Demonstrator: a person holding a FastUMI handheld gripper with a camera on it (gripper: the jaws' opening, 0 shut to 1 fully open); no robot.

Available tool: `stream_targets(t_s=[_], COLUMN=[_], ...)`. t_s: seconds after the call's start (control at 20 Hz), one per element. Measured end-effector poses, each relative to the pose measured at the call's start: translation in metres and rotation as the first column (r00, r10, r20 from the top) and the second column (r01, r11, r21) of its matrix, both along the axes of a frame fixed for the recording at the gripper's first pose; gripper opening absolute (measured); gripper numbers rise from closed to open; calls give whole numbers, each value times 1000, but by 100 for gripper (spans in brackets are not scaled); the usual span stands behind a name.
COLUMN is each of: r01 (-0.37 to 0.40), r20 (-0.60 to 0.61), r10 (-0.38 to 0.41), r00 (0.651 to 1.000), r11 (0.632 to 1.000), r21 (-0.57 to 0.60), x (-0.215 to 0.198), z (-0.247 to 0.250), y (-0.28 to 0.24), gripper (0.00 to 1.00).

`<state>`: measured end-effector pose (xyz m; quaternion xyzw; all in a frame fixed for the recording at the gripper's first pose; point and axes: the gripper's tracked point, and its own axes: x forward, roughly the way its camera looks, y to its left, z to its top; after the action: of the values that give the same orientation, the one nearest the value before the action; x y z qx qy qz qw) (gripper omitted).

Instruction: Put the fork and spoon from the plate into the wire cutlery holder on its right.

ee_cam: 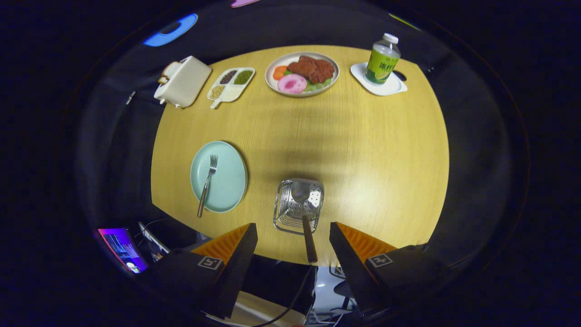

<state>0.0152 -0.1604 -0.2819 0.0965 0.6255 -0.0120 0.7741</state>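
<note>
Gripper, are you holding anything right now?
No. The gripper is open and holds nothing; the spoon lies in the wire cutlery holder between its fingers.

My gripper [292, 236] hangs with its fingers spread wide and nothing between them; their bases run out of sight below. The spoon [305, 217] stands in the wire cutlery holder [298, 205], its bowl partly masked by the mesh. At the counter [363, 150]'s far left corner, the toaster [182, 81] hides most of its bread. The bottle [382, 59]'s label is too small to read. The food on the far plate [302, 73] is too small to name surely.
</note>
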Motion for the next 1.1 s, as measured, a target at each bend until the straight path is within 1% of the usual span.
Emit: stream_targets(t_s=[0.05, 0.15, 0.3, 0.5, 0.65, 0.7, 0.8, 0.95, 1.1], r01=[13, 55, 114, 150, 190, 196, 183, 138, 116], r20=[78, 194, 307, 382, 387, 373, 346, 298, 211], r10=[-12, -53, -114, -150, -218, -233, -228, -167, -131], r00=[997, 980, 945, 912, 896, 898, 910, 940, 969], r11=[1000, 998, 993, 988, 976, 971, 970, 984, 990], r21=[-12, -7, 17, 29, 110, 135, 159, 116, 85], x=[0, 3, 2, 7, 22, 26, 35, 36, 38], z=[16, 41, 58, 56, 40, 32, 14, -22, -69], y=[5, 20, 44, 87, 132, 148, 176, 203, 228], gripper=[99, 99, 99, 99, 99, 100, 100, 99, 100])
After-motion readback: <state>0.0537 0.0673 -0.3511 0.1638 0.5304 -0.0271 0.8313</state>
